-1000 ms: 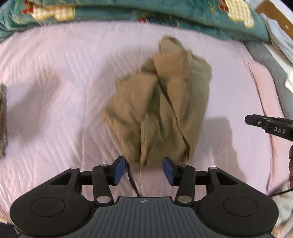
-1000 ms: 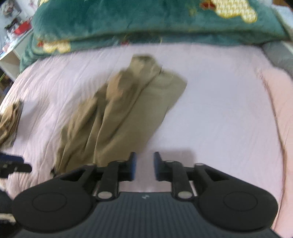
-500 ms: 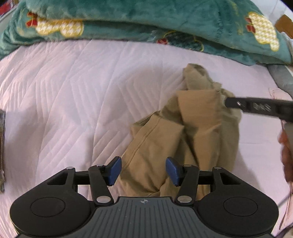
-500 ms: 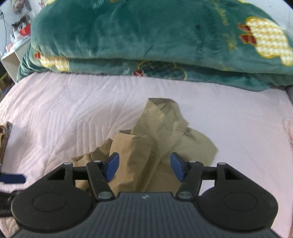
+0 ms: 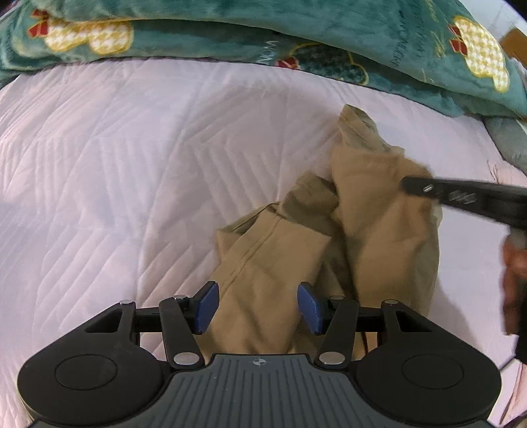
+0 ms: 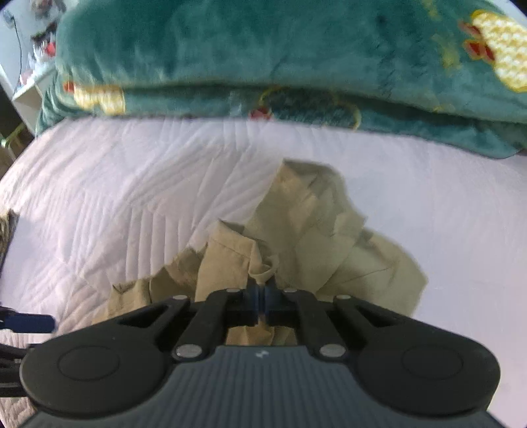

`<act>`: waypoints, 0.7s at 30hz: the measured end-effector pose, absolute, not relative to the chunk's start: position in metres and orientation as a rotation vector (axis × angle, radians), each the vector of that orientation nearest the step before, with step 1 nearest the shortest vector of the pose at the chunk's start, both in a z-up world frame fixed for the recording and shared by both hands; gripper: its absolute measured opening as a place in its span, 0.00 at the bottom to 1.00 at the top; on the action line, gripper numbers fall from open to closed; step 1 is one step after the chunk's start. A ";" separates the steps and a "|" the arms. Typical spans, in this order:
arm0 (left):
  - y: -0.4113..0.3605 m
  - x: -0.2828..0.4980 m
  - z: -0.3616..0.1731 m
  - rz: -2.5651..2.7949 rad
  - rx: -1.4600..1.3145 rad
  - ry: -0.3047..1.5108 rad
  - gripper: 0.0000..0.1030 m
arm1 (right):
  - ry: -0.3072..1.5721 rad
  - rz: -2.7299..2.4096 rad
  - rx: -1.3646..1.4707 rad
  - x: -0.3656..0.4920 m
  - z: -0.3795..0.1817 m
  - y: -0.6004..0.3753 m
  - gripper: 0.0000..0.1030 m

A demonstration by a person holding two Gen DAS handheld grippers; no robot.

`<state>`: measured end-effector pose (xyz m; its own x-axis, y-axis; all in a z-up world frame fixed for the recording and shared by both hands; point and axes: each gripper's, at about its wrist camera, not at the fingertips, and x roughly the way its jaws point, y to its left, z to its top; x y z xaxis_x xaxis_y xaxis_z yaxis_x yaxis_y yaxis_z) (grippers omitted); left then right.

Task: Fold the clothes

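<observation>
A crumpled khaki garment [image 5: 378,230] lies on the pink quilted bedspread [image 5: 131,164]. My left gripper [image 5: 257,307] hangs over the garment's near end, open, with its blue pads on either side of a fold and not pressing on it. In the right wrist view my right gripper [image 6: 260,296] is shut on a raised fold of the same garment [image 6: 313,230]. From the left wrist view, the right gripper [image 5: 408,185] reaches in from the right over the cloth. The left gripper's blue pad [image 6: 29,323] shows at the left edge of the right wrist view.
A thick green blanket [image 5: 263,29] with yellow bear prints lies along the far side of the bed. A person's hand [image 5: 513,270] is at the right edge. Another piece of cloth [image 6: 6,227] lies at the far left, and grey fabric [image 5: 504,138] at the right.
Both grippers have come down and in toward the garment. The right gripper's jaws widened, then shut on a fold. The left gripper's jaws now straddle the near end of the garment.
</observation>
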<state>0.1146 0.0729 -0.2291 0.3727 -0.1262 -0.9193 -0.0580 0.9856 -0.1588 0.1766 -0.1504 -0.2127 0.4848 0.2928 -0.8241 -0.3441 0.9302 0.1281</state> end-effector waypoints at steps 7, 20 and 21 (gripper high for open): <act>0.055 0.129 -0.228 -0.087 -0.141 1.180 0.53 | 0.881 0.207 0.013 0.147 -0.159 -0.243 0.04; 0.039 0.131 -0.239 -0.120 -0.096 1.192 0.53 | 1.170 -0.167 0.087 0.051 -0.211 -0.370 0.07; 0.039 0.131 -0.239 -0.118 -0.095 1.192 0.53 | 1.171 -0.176 0.082 0.048 -0.211 -0.370 0.08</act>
